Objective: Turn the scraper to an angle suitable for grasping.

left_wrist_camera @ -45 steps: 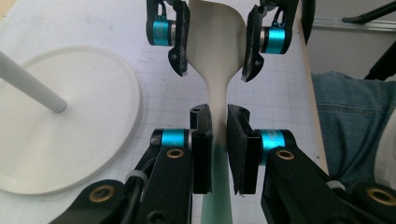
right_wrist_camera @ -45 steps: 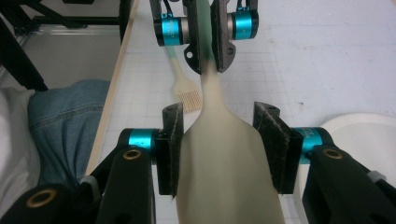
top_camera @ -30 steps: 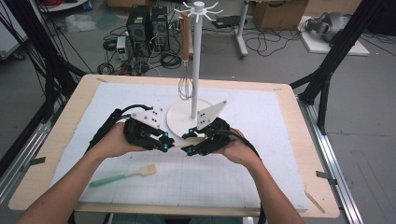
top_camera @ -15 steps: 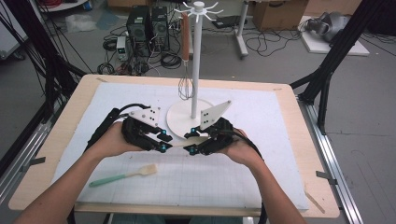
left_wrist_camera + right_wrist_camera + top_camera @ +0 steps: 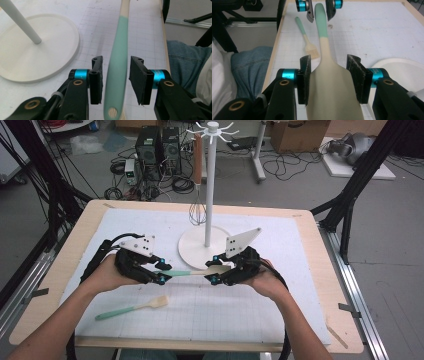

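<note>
Going left to right: my left gripper (image 5: 161,272) is sitting at the mint handle end of the spatula (image 5: 197,271), and its jaws have just been opening; in the left gripper view the handle (image 5: 117,65) is lying between the spread pads with a gap showing on both sides, so nothing is being pinched there. The spatula is hanging level just above the white mat (image 5: 280,270), in front of the rack base (image 5: 192,247), bridging the two grippers. My right gripper (image 5: 214,268) is carrying it, pads pressing on both edges of the cream blade (image 5: 332,87). I'm judging it light and stiff along the handle, with a silicone-looking blade, probably a bit soft and slick, so a one-ended grip on the blade may be letting it droop or twist. A better hold would be the handle near its middle. A second, smaller brush-type utensil (image 5: 132,308) is lying flat on the mat nearer me, and a whisk (image 5: 197,195) is hanging on the rack.
</note>
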A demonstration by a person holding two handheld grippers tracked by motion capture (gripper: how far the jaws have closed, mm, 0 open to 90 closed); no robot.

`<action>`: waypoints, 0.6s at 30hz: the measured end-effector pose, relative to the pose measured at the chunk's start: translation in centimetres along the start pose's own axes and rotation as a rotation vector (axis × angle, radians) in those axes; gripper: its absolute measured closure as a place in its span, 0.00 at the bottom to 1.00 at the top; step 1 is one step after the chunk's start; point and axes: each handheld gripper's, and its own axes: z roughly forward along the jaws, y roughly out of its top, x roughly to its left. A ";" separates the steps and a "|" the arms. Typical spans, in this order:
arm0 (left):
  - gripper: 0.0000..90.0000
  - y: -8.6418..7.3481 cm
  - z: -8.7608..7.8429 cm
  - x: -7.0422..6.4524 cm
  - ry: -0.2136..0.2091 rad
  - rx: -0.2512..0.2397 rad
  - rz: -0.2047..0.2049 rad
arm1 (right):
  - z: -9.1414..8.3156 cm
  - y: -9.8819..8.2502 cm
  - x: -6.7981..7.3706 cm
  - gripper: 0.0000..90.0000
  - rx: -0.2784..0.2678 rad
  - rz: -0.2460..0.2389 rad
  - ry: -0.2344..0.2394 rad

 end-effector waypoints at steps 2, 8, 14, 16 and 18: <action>0.71 -0.3 -0.1 0.0 0.004 -0.002 -0.002 | 0.0 -0.1 0.0 0.62 0.006 0.000 -0.002; 0.71 -0.6 -0.2 0.0 0.003 -0.002 -0.007 | -0.2 -0.1 0.1 0.62 -0.005 0.000 -0.004; 0.77 -0.6 -0.2 0.0 -0.003 0.001 0.007 | -0.2 -0.1 0.1 0.62 -0.009 0.001 0.001; 0.77 -0.6 -0.2 0.0 -0.006 0.002 0.007 | -0.1 -0.2 0.1 0.62 -0.006 0.001 0.004; 0.77 -0.6 -0.1 0.0 -0.007 0.007 0.007 | -0.1 -0.2 0.1 0.62 -0.005 -0.003 0.007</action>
